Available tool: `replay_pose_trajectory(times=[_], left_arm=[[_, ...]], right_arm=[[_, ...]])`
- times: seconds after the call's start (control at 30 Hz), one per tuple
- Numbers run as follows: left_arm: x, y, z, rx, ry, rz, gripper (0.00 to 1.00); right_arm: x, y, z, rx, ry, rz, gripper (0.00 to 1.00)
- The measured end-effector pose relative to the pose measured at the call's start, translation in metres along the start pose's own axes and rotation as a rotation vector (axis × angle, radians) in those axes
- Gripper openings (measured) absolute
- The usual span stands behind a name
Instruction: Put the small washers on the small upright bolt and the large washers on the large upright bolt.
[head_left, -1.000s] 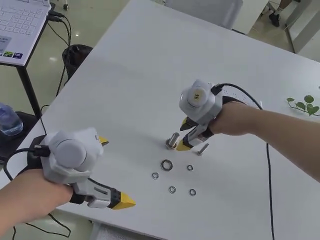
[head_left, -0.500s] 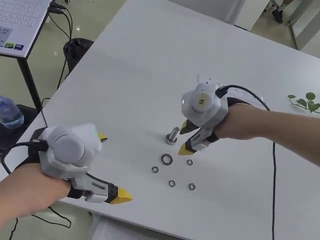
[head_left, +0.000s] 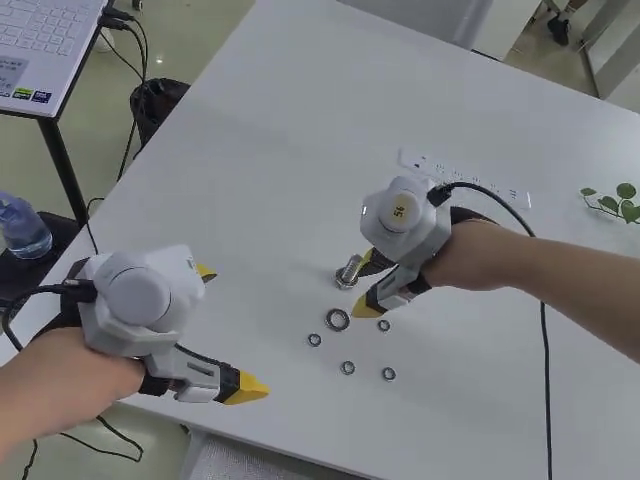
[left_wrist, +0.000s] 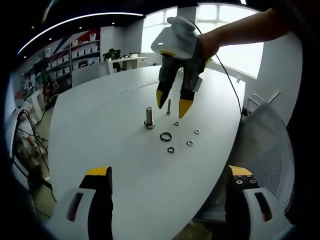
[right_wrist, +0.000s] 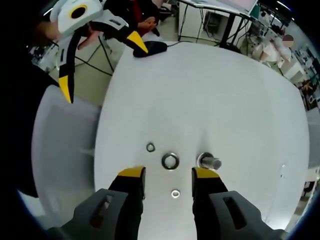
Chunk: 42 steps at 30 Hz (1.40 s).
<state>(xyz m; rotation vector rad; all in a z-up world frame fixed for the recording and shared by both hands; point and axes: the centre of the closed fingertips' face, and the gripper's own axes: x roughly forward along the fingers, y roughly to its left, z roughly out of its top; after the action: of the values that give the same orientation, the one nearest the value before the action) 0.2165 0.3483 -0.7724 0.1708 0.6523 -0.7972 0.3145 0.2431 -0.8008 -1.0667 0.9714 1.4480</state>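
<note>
My right gripper (head_left: 366, 286) hangs at mid-frame in the head view, jaws parted and gripping nothing; in its own view a small washer (right_wrist: 175, 193) lies between them. The large bolt (head_left: 349, 272) stands just left, the large washer (head_left: 337, 320) below. My left gripper (head_left: 230, 330) (lower left) gapes wide, empty.

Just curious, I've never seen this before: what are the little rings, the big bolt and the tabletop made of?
The large bolt, the large washer and the small washers look like bare metal, probably steel: grey with bright glints. The table looks smooth, matt white, perhaps laminate; the surface alone cannot settle it.
</note>
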Motion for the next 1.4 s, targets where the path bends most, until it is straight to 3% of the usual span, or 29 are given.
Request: replay_pose_trajectory(times=[0.2, 0.63, 0.9, 1.4], left_arm=[[0.0, -0.004, -0.002, -0.006, 0.004, 0.0, 0.93], [-0.003, 0.001, -0.004, -0.012, 0.011, 0.01, 0.92], [-0.003, 0.001, -0.005, -0.012, 0.016, 0.008, 0.91], [-0.001, 0.001, -0.004, -0.018, 0.022, 0.004, 0.9]], right_arm=[[0.01, 0.003, -0.004, 0.013, -0.005, 0.004, 0.39], [0.037, -0.002, -0.013, -0.018, 0.031, -0.01, 0.38], [0.057, -0.001, -0.019, 0.002, 0.024, -0.007, 0.37], [0.071, -0.007, -0.02, -0.013, 0.038, -0.021, 0.37]])
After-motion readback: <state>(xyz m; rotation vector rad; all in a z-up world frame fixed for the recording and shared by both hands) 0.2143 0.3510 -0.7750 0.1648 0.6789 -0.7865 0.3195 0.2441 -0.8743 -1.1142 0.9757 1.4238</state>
